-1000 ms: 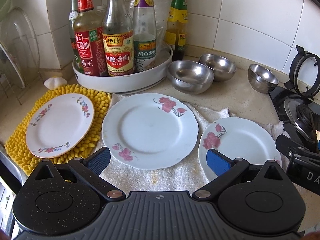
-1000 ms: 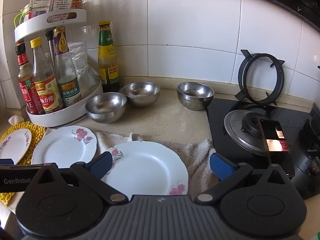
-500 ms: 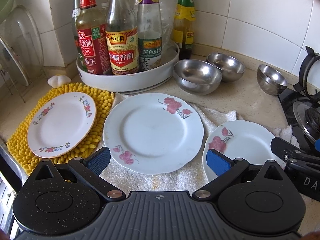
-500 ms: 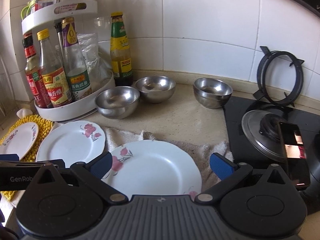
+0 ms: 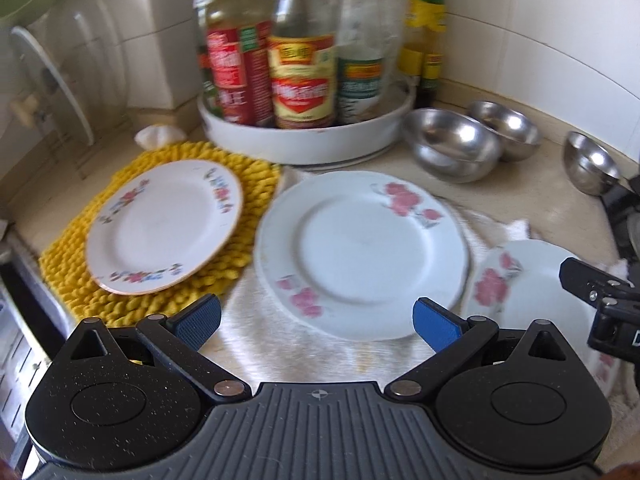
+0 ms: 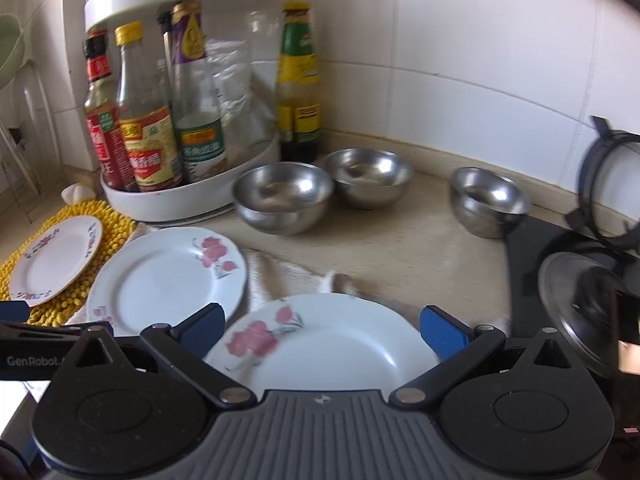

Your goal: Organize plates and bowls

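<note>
On the left, the small plate (image 5: 162, 226) rests on the yellow mat (image 5: 256, 184). Our left gripper (image 5: 316, 322) has dropped closer over the towel (image 5: 280, 344), jaws spread and empty, now framing the near rim of the middle plate (image 5: 360, 252). Our right gripper (image 6: 322, 330), jaws likewise wide and empty, has closed in on the right plate (image 6: 332, 350). The three steel bowls (image 6: 284, 196) sit untouched behind; we judge stacking is about to start
</note>
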Available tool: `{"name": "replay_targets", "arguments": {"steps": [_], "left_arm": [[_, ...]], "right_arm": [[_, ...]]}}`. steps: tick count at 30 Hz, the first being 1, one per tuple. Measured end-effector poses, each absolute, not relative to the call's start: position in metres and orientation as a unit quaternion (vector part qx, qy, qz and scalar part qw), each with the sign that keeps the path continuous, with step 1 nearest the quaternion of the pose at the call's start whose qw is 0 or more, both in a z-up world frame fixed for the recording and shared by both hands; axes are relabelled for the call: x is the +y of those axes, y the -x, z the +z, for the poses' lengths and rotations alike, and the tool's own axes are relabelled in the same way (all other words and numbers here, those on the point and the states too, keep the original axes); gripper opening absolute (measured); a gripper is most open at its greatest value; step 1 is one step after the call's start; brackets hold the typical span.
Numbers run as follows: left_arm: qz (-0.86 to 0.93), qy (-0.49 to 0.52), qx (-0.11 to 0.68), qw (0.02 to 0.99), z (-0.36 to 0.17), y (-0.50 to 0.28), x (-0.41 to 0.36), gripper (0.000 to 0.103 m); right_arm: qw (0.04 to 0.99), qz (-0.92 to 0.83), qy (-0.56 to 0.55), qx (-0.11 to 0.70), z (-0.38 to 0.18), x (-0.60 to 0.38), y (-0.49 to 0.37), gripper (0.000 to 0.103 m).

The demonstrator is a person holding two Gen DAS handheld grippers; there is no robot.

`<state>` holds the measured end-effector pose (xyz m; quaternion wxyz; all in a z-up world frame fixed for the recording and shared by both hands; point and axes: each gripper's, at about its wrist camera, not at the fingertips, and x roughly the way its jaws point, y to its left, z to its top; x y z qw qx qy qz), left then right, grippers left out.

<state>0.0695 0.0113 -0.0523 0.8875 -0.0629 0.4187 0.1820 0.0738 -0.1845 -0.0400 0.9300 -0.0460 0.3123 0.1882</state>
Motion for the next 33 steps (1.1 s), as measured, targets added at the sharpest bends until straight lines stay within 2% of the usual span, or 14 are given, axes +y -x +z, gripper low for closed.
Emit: {"name": "replay_targets", "arguments": {"steps": [15, 17, 20, 24, 33], "left_arm": [[0.112, 0.08, 0.436, 0.89, -0.066, -0.094, 0.068, 0.101], [0.096, 0.082, 0.438, 0.89, -0.069, -0.098, 0.071, 0.099], [0.066, 0.098, 0.445, 0.888, -0.074, -0.103, 0.078, 0.097], [0.045, 0.104, 0.442, 0.89, -0.077, -0.107, 0.084, 0.097], [0.004, 0.147, 0.454, 0.879, -0.09, -0.123, 0.095, 0.095]], "right_arm": [[0.893, 0.249, 0.06, 0.37, -0.056, -0.118, -0.136, 0.102], [0.882, 0.262, 0.05, 0.388, -0.062, -0.112, -0.142, 0.089], [0.863, 0.286, 0.022, 0.416, -0.069, -0.107, -0.149, 0.079], [0.851, 0.306, 0.015, 0.426, -0.072, -0.099, -0.153, 0.074], [0.836, 0.311, 0.013, 0.452, -0.083, -0.09, -0.172, 0.073]]}}
